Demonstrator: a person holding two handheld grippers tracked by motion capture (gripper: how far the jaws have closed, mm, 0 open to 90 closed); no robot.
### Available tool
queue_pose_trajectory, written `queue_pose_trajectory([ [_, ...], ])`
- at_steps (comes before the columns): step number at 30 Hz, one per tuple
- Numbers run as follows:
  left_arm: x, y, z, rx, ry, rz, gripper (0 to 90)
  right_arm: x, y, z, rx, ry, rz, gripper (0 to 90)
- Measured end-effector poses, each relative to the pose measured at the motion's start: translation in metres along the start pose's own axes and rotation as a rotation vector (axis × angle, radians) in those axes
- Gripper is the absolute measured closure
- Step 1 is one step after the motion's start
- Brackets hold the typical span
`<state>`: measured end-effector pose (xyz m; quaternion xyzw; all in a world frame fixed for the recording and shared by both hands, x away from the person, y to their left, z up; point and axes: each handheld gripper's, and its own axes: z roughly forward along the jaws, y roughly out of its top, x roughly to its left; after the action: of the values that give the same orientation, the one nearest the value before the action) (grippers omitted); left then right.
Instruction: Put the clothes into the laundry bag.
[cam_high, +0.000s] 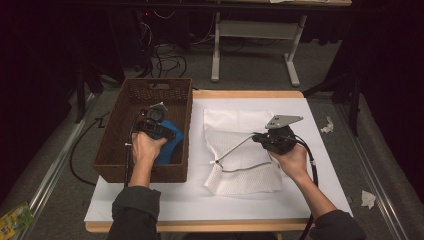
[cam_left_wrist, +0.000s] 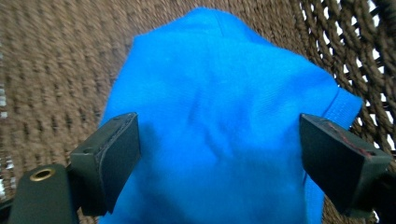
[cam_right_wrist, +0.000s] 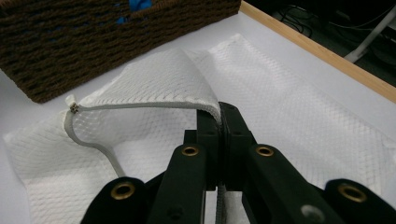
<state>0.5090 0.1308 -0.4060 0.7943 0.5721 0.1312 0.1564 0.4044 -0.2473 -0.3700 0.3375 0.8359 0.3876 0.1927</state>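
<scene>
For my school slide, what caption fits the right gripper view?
Right gripper pinching the white mesh bag's zipper edge up beside the basket.

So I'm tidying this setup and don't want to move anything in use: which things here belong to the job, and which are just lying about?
In use:
- white mesh bag, its zipper edge pinched by the right hand-held gripper
- blue cloth under the open left hand-held gripper
- wicker basket holding that cloth

Lying about:
- paper scraps on the floor
- green packet on the floor

A crumpled blue cloth (cam_left_wrist: 219, 121) lies inside the basket; a white mesh bag (cam_high: 240, 150) lies flat, zipper edge lifted.
</scene>
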Motion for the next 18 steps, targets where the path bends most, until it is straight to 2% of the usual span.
queue_pose_trajectory([
  [3,0.001,0.002,0.002,0.019,-0.015,-0.002,14.8,-0.003,-0.001,-0.002,0.009,-0.006,0.004,89.1],
  [5,0.003,0.001,0.005,0.054,-0.023,-0.011,15.0,-0.003,-0.002,-0.002,0.004,-0.005,0.012,89.1],
  [7,0.006,0.000,0.009,0.078,-0.028,-0.028,14.8,-0.004,-0.002,-0.001,0.007,-0.010,0.017,89.1],
  [10,0.011,-0.001,0.011,0.082,-0.036,-0.063,13.3,-0.005,-0.004,0.003,0.003,-0.006,0.017,89.1],
  [15,0.014,-0.003,0.019,0.111,-0.020,-0.092,6.4,-0.002,-0.004,0.003,0.002,-0.014,0.019,89.1],
  [18,0.017,-0.003,0.023,0.129,-0.031,-0.112,2.3,-0.003,-0.004,0.001,-0.012,-0.015,0.017,89.1],
])
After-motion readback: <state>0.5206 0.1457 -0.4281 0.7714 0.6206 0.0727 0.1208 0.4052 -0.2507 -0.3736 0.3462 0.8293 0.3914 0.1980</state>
